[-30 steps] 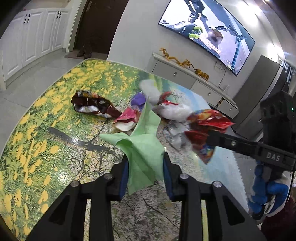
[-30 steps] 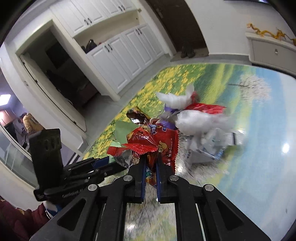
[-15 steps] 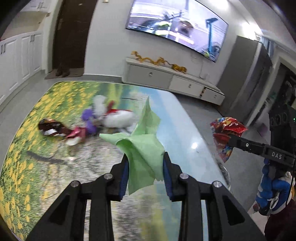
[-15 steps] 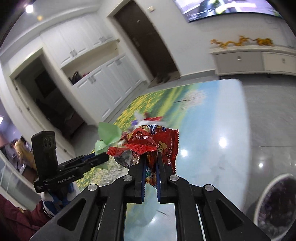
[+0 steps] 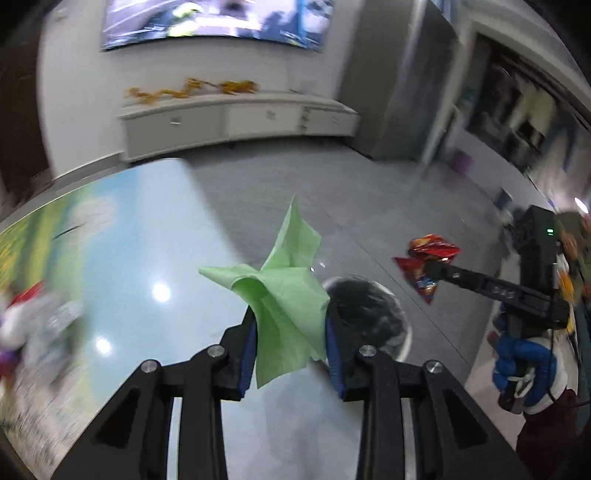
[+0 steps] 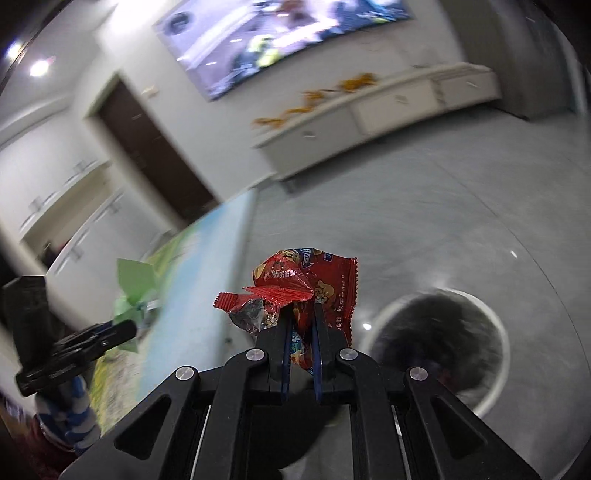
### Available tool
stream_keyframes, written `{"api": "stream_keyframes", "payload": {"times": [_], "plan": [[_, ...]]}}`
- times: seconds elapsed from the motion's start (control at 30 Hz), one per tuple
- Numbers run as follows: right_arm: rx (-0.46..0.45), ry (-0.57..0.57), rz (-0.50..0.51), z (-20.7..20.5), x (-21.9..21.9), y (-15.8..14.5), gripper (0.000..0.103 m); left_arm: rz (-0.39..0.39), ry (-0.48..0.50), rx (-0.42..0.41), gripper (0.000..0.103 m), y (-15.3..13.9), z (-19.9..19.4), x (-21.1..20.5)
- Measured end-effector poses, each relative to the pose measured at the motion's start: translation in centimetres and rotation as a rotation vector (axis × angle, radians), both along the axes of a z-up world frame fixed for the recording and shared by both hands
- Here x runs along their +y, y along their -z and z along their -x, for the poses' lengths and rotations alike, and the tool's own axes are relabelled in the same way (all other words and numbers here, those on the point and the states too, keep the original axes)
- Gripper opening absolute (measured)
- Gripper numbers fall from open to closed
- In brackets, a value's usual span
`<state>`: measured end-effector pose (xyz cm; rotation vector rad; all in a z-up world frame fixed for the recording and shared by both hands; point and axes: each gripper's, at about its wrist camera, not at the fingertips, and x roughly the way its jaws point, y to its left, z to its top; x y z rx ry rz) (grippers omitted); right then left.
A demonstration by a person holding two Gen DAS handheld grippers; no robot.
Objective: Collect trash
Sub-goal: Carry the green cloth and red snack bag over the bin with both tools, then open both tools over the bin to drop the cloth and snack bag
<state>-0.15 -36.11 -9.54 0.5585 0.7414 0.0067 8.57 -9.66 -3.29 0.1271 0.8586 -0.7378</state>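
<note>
Tongs: left clenched on green napkin, right on red wrapper, print perhaps Chinese, unreadable.

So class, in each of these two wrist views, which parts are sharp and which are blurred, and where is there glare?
Left wrist view: the left tongs and green napkin are sharp; the trash pile at the left edge is smeared; lamp glare spots the table. Right wrist view: the red wrapper is sharp, while the TV and bin are blurred.
</note>
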Motion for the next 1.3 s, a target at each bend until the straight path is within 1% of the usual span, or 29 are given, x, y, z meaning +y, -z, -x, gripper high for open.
{"api": "stream_keyframes", "payload": {"times": [0.1, 0.23, 0.3, 0.37, 0.4, 0.43, 0.5, 0.53, 0.6, 0.7, 0.87, 1.03, 1.23, 1.3], "plan": [[0.053, 0.067, -0.023, -0.2, -2.8, 2.4, 0.012, -0.023, 0.078, 0.024, 0.031, 1.2, -0.9, -4.9], [0.108, 0.106, -0.047, -0.7, -5.3, 5.1, 0.013, -0.072, 0.151, 0.048, 0.034, 3.1, -1.8, -10.7], [0.132, 0.124, -0.053, -1.0, -6.1, 6.2, 0.013, -0.084, 0.175, 0.063, 0.034, 4.0, -2.2, -12.8], [0.152, 0.147, -0.061, -1.2, -6.9, 7.2, 0.014, -0.089, 0.193, 0.079, 0.036, 4.7, -2.5, -14.6], [0.16, 0.16, -0.065, -1.1, -7.4, 7.8, 0.018, -0.085, 0.199, 0.09, 0.039, 5.0, -2.7, -15.4], [0.171, 0.176, -0.065, -0.9, -7.9, 8.3, 0.027, -0.08, 0.205, 0.103, 0.041, 5.3, -2.8, -16.2], [0.184, 0.202, -0.056, -0.2, -8.6, 8.9, 0.04, -0.072, 0.214, 0.12, 0.05, 5.7, -2.9, -17.2], [0.188, 0.21, -0.056, -0.3, -8.9, 9.1, 0.041, -0.067, 0.216, 0.126, 0.051, 5.7, -3.0, -17.6], [0.194, 0.222, -0.053, 0.1, -9.3, 9.2, 0.041, -0.059, 0.218, 0.14, 0.053, 5.8, -3.2, -18.1], [0.194, 0.241, -0.051, 1.0, -9.7, 9.2, 0.042, -0.054, 0.212, 0.133, 0.053, 5.6, -2.9, -18.6], [0.175, 0.266, -0.048, 2.1, -9.9, 8.2, 0.042, -0.046, 0.181, 0.103, 0.053, 4.8, -2.6, -17.4], [0.152, 0.278, -0.03, 3.1, -9.7, 6.5, 0.044, -0.011, 0.152, 0.088, 0.053, 3.9, -2.5, -15.9], [0.112, 0.278, -0.006, 4.5, -8.7, 3.9, 0.044, 0.038, 0.119, 0.04, 0.053, 1.6, -1.2, -13.5], [0.095, 0.276, 0.002, 4.8, -8.2, 2.9, 0.044, 0.042, 0.108, 0.024, 0.053, 0.8, -0.7, -12.4]]}}
